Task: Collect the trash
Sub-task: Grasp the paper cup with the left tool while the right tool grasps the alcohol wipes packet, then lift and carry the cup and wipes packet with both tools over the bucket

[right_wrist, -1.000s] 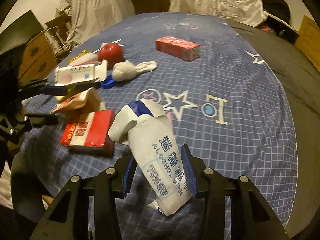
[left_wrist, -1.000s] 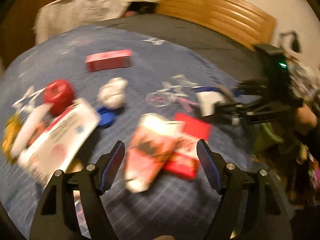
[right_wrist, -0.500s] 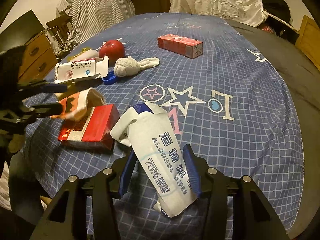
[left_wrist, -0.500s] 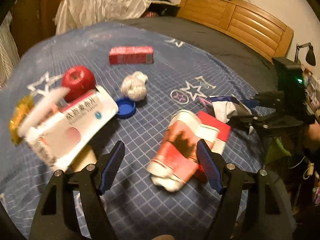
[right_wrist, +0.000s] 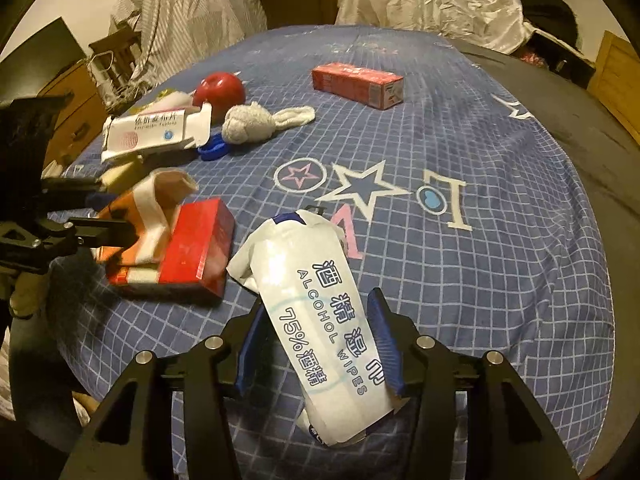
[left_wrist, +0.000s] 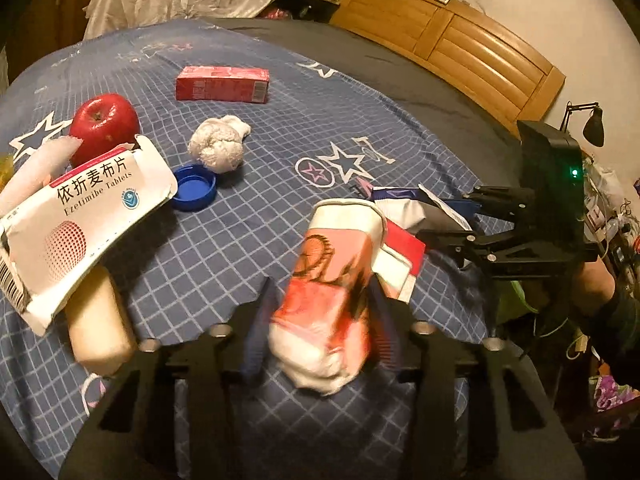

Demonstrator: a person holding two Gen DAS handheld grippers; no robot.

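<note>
cup (left_wrist: 332,280): crumpled paper one, orange and white, lying partly on the red box (right_wrist: 192,248) near the bed's edge
left gripper (left_wrist: 320,320): jaws pressed in on the cup's sides, blurry though, so grip looks half-settled
wipes pack (right_wrist: 324,320): empty-looking, pinched in the right gripper (right_wrist: 316,344), jaws tight on it
other stuff: tablet box (left_wrist: 80,220), blue cap (left_wrist: 194,186), tissue wad (left_wrist: 218,146), apple (left_wrist: 105,126) up the bed (right_wrist: 500,280)
risk: cup is squashy, could fold and slip out, or drag the red box off the edge
risk 2: floppy pack could slide from the jaws if swung fast
</note>
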